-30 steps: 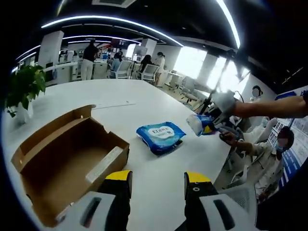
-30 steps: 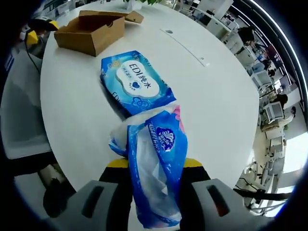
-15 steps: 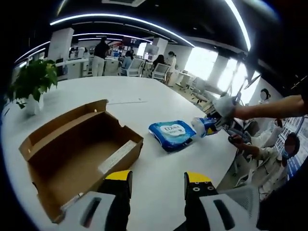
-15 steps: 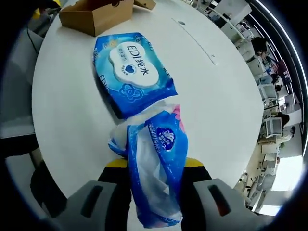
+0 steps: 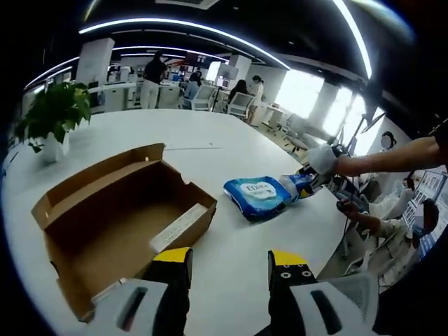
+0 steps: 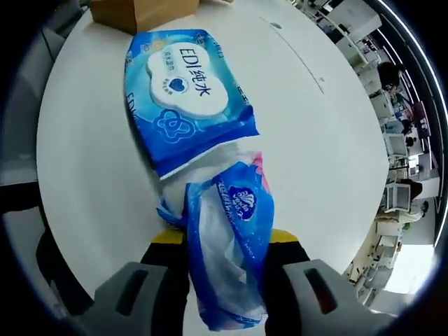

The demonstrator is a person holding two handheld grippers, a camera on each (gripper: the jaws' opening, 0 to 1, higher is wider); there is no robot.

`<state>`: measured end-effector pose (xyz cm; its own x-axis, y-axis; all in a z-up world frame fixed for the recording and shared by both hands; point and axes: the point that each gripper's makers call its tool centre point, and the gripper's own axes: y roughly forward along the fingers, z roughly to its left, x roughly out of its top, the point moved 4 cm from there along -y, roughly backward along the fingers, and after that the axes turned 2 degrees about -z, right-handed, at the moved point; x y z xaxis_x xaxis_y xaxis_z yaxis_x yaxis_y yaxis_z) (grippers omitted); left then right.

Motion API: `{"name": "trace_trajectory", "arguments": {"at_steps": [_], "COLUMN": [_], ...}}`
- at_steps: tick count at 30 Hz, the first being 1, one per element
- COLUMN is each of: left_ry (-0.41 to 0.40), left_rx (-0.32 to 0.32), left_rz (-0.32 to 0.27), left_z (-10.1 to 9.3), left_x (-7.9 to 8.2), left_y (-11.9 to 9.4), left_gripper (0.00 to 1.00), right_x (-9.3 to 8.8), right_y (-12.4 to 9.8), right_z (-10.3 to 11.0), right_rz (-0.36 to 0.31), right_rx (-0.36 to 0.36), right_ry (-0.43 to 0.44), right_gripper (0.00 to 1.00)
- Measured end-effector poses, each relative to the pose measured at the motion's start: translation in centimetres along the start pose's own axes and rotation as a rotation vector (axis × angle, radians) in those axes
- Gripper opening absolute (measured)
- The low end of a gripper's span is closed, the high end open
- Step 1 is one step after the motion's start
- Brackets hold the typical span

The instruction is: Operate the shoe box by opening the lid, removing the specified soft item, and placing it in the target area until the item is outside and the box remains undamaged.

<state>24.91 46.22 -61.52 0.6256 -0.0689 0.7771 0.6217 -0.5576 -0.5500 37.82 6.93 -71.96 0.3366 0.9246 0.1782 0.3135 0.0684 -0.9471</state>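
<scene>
The left gripper [image 5: 229,262] has two stubby black jaws, each capped with a bright yellow tip, rising at six o'clock of the left gripper view from rounded light-grey housings, each with a dark oblong slot set into it. The right gripper [image 6: 227,241] is built the same way: yellow-capped black jaws on smooth grey shells with dark slotted recesses, seen at six o'clock of the right gripper view. At three o'clock of the left gripper view the person's arm [image 5: 392,155] reaches in, with a white glove [image 5: 324,158] on the hand and a dark sleeve edge at the far rim.
</scene>
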Motion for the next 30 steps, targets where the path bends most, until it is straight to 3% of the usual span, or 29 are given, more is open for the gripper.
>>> {"name": "trace_trajectory", "arguments": {"at_steps": [15, 30], "left_ry": [-0.008, -0.023], "left_rx": [0.009, -0.006], "left_rz": [0.006, -0.018], "left_z": [0.3, 0.3], "left_x": [-0.2, -0.2], "left_y": [-0.1, -0.2], "left_gripper": [0.44, 0.44], "right_x": [0.6, 0.2], "right_y": [0.9, -1.1], "right_z": [-0.2, -0.5], "right_rz": [-0.001, 0.022], "right_rx": [0.025, 0.000], "right_ry": [-0.070, -0.096], "right_gripper": [0.42, 0.37]}}
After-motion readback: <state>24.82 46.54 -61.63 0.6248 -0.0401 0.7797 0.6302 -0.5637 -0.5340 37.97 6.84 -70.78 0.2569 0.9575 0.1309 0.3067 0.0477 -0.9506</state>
